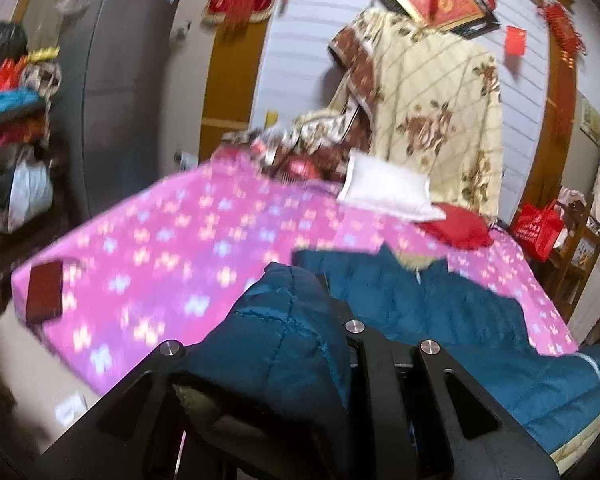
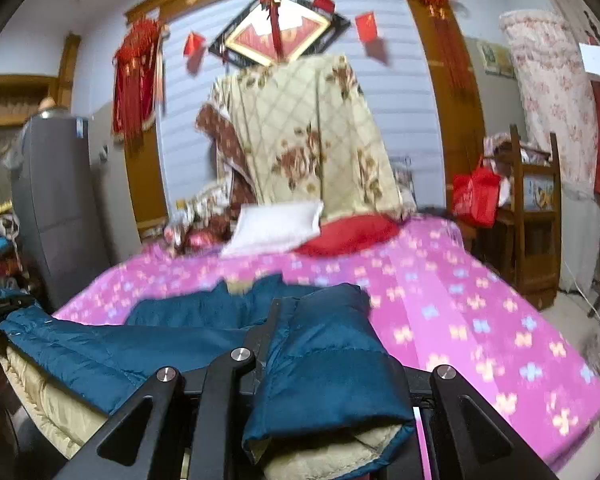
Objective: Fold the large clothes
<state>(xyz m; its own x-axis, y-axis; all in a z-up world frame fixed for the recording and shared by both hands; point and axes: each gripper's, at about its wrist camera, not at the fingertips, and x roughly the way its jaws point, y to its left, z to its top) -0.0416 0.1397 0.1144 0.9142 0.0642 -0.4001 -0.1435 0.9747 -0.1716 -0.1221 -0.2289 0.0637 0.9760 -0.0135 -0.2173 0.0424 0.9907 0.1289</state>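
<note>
A large teal quilted jacket [image 1: 440, 300] with a beige lining lies on the pink flowered bed [image 1: 160, 240]; it also shows in the right wrist view [image 2: 188, 320]. My left gripper [image 1: 300, 312] is shut on a bunched sleeve end of the jacket and holds it above the bed. My right gripper [image 2: 300, 340] is shut on the other sleeve end [image 2: 332, 364], whose cuff hangs over the fingers with its beige lining showing. The fingertips of both grippers are hidden by the fabric.
A white pillow [image 2: 276, 226] and a red cushion [image 2: 348, 234] lie at the bed's head under a hanging floral quilt [image 2: 308, 136]. A dark red wallet [image 1: 44, 292] lies on the bed's left corner. A grey fridge [image 2: 56, 200] stands at the left, a wooden chair [image 2: 532, 216] at the right.
</note>
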